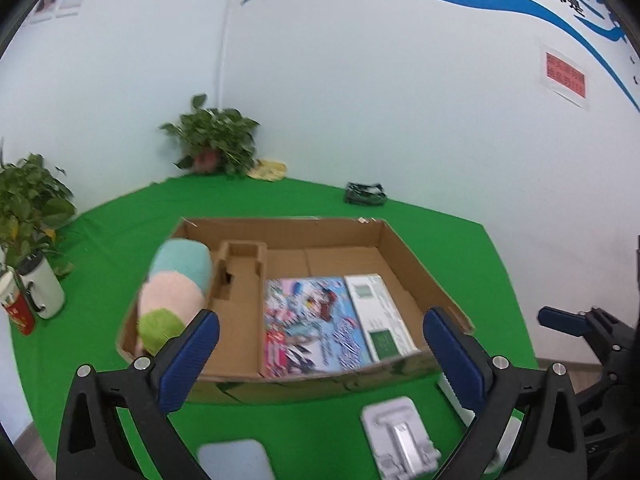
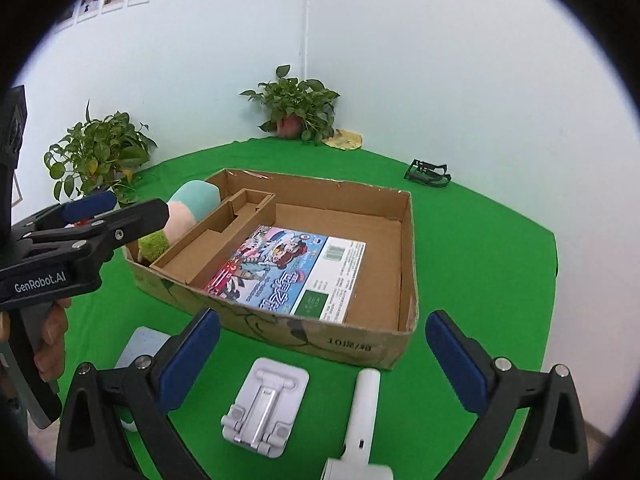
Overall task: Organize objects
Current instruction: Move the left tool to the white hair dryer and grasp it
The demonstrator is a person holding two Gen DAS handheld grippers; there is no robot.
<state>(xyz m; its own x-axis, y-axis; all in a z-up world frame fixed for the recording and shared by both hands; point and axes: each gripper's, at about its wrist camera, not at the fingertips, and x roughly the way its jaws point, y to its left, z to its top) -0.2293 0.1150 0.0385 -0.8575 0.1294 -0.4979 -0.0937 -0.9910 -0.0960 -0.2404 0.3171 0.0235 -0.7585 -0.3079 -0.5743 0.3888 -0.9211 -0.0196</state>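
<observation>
An open cardboard box [image 1: 416, 256] [image 2: 408, 248] sits on the green table. In it lie a colourful flat game box [image 1: 316, 320] [image 2: 288, 268] and a pastel plush roll [image 1: 172, 284] [image 2: 188, 208] left of a cardboard divider [image 1: 236, 276]. In front of the box lie a white folding phone stand [image 1: 400, 436] [image 2: 264, 404], a white stick-shaped device [image 2: 362, 412] and a pale blue flat pad [image 1: 236, 460] [image 2: 138, 348]. My left gripper [image 1: 320, 356] is open and empty above the box's near wall; it also shows in the right wrist view [image 2: 92, 216]. My right gripper [image 2: 324, 360] is open and empty above the stand.
Two potted plants [image 1: 212, 140] [image 2: 96, 152] stand at the back and left. A white mug [image 1: 42, 284] and red can [image 1: 16, 304] stand at the left. A black wire holder [image 1: 364, 192] [image 2: 426, 174] and a yellow cloth [image 2: 344, 138] lie at the back.
</observation>
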